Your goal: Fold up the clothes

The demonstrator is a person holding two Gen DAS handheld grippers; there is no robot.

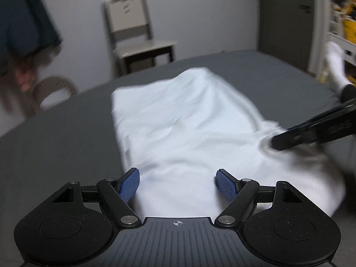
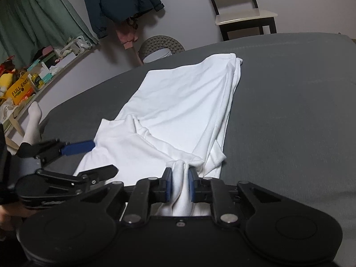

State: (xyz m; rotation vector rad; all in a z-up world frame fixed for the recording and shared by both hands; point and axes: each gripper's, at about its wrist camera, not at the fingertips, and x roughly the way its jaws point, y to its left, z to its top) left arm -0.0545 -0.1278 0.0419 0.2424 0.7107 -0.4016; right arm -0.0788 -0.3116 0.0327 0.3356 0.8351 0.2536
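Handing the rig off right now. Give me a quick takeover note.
Right gripper: shut on a bunched near edge of the white garment.
Left gripper: open, holding nothing, at the garment's near left edge.
Garment lies lengthwise on the grey bed, sides apparently already folded inward into a long strip.
Left: grip the left corner too, then probably fold the near end toward the far end.
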